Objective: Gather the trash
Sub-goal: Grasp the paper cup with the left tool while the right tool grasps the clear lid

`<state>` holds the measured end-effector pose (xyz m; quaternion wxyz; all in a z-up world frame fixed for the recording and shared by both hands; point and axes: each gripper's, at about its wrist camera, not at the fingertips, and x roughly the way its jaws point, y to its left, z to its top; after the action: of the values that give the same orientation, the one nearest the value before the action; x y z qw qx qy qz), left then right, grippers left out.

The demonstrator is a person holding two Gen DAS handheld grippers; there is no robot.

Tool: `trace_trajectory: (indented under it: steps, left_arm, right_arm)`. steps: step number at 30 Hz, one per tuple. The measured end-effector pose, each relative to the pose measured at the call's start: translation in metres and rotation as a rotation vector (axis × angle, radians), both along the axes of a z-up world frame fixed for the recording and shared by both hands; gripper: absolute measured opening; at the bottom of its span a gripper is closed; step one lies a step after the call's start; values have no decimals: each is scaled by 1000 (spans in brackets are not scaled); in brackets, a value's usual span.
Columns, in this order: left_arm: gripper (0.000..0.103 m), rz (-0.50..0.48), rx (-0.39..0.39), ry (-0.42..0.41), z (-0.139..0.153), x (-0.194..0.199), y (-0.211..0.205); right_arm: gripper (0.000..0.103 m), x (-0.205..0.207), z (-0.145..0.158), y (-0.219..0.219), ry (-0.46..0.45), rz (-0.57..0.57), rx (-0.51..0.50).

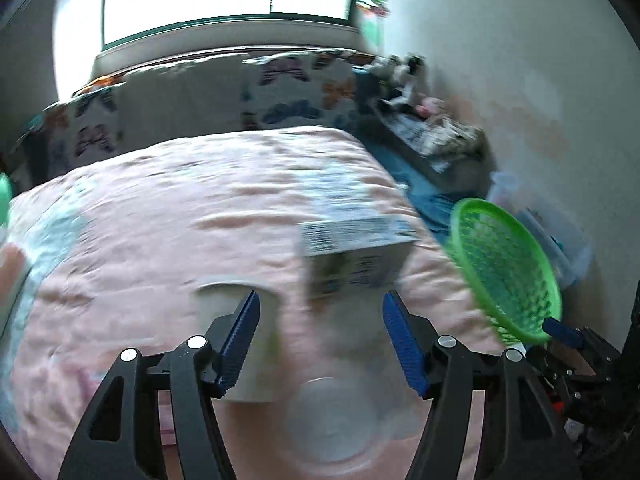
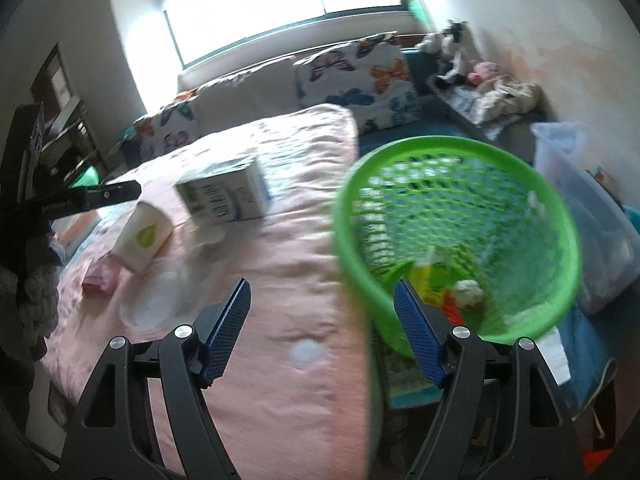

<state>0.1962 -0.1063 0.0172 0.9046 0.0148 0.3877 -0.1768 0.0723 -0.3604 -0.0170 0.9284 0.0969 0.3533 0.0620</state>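
Just ahead of the left gripper (image 1: 320, 344), whose jaws stand apart, lie lid (image 1: 332, 420) and cup (image 1: 240, 344); the right gripper (image 2: 322, 320), also apart, is farther off.

Bright daylight pours through the wide window (image 2: 280, 8) behind the bed, whose pink quilt (image 2: 256, 264) lies rumpled. Butterfly-print pillows (image 2: 360, 80) lean at its head (soft toys (image 2: 460, 56) sit nearby) against pale walls (image 2: 560, 40).

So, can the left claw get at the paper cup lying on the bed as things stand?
Probably yes. The left claw is open and holds nothing, and the paper cup lies on the pink blanket right at its left finger, with nothing over it. The box sits further back, out of the way.
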Motion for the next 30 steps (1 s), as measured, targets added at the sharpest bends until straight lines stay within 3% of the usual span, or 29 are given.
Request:
trace_trajectory:
  steps: [6,14,22,30]
  left_arm:
    - [62,97,-17,29,-10,4,46]
    - [63,142,-33,58,-21,2,77]
    - [69,151,-24,70,-28,3,85]
    - [69,149,-25,85,-32,8,84]
  right_arm:
    - [74,36,-5,48,33,120,4]
    - [73,87,-15,94,64,205,-6]
    - [68,124,-33,112,103,220,-39]
    - [65,132,-41,121,111,234,-67]
